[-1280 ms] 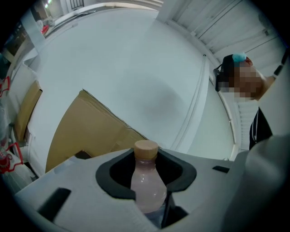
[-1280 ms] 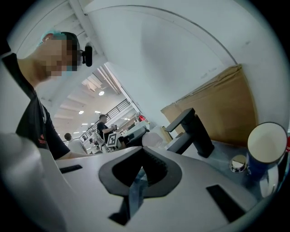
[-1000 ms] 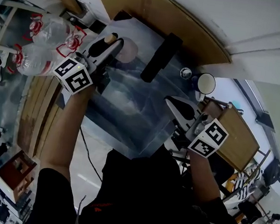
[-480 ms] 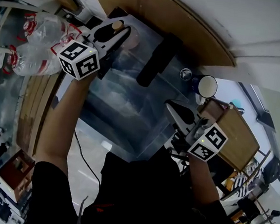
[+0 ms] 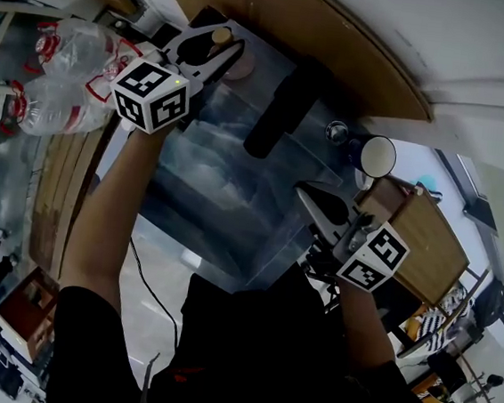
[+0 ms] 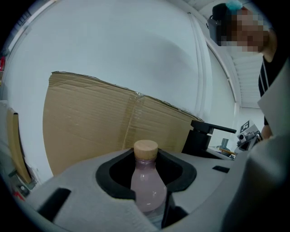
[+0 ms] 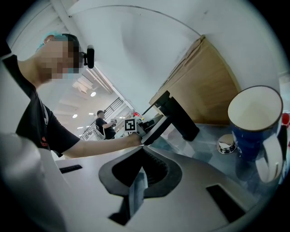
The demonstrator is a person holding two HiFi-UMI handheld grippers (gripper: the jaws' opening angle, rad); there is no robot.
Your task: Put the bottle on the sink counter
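**Bottle:** The bottle [image 6: 146, 183] holds pale pink liquid under a wooden-looking cap. It is clamped between the pads of my left claw [image 5: 219, 48]. In the head view it sits at the far-left corner of the basin, close to the cardboard sheet [image 6: 90, 113] and left of the black faucet [image 5: 282, 108].

**Step in hand (judged):** Placement. No view shows the base, so I cannot tell whether it touches the sink counter [image 7: 206, 141].

**Next move calls for:** Lower until the base seats flat on the counter. Then spread the jaws and back straight off without brushing the neck.

**Orientation:** Long axis upright, cap up, base down behind the pads.

**Other claw:** My right claw [image 5: 317, 197] is closed on nothing and waits near the blue mug [image 7: 253, 122].
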